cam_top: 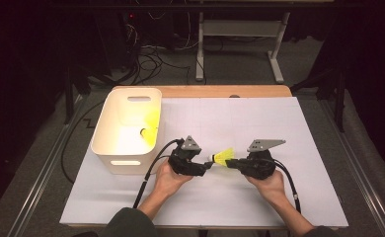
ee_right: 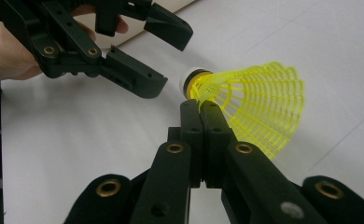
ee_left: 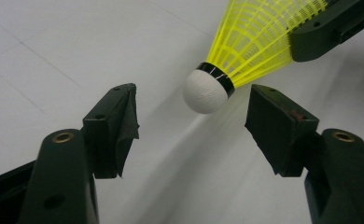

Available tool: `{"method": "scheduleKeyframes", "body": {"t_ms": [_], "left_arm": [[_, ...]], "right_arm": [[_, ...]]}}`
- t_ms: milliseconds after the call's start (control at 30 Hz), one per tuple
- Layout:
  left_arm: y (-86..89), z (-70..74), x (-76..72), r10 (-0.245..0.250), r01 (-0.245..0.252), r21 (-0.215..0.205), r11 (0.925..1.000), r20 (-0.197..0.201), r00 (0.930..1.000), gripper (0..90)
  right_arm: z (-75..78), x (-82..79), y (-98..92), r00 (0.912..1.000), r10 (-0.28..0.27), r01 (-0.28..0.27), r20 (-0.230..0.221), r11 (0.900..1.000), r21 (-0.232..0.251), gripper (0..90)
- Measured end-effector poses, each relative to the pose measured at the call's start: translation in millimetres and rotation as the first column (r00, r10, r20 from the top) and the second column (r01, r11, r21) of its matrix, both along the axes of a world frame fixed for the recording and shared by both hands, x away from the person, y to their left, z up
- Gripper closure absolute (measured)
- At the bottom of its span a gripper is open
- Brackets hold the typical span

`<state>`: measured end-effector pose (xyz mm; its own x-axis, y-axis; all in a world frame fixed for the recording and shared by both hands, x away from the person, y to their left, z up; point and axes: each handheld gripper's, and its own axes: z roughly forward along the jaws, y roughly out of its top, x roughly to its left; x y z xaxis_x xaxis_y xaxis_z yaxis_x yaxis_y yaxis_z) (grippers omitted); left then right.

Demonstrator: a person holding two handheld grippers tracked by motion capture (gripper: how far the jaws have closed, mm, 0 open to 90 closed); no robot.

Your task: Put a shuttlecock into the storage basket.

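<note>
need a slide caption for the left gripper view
Open left claw lines up on the white cork of a yellow shuttlecock held by the right claw.

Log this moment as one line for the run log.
right gripper: shut on yellow plastic mesh shuttlecock skirt | left gripper: open, white cork tip between jaws, untouched | white plastic bin: holds another shuttlecock
</note>
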<state>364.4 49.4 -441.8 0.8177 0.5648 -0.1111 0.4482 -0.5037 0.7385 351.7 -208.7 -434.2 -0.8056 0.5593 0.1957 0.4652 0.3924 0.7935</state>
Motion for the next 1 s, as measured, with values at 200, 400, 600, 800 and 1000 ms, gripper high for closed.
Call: {"method": "scheduleKeyframes", "body": {"t_ms": [200,400,600,800,1000], "left_arm": [[-1.6,-2.7,1.2,-0.014,0.014,0.005,0.9999,-0.015,0.9998,35.0],[-1.6,-4.5,2.5,-0.015,0.015,0.023,0.9996,-0.024,0.9996,35.1],[-2.2,-4.6,1.4,-0.029,0.03,0.021,0.9993,-0.024,0.9993,34.8],[-3.0,-5.8,0.7,-0.051,0.052,0.029,0.9982,-0.032,0.9982,34.8],[-4.7,-6.9,-0.1,-0.06,0.061,0.021,0.9979,-0.041,0.9974,35.8]], "right_arm": [[-0.2,1.0,6.1,0.9997,0.023,-0.023,-0.006,1.0,0.003,90.0],[0.3,2.6,13.1,0.9988,0.046,-0.046,-0.014,0.999,0.004,90.0],[1.2,4.6,19.7,0.9979,0.061,-0.061,-0.021,0.998,-0.003,90.0],[1.7,5.7,22.5,0.9967,0.077,-0.077,-0.024,0.997,0.003,90.0],[2.3,5.8,24.3,0.9957,0.089,-0.089,-0.026,0.996,0.008,90.0]]}}
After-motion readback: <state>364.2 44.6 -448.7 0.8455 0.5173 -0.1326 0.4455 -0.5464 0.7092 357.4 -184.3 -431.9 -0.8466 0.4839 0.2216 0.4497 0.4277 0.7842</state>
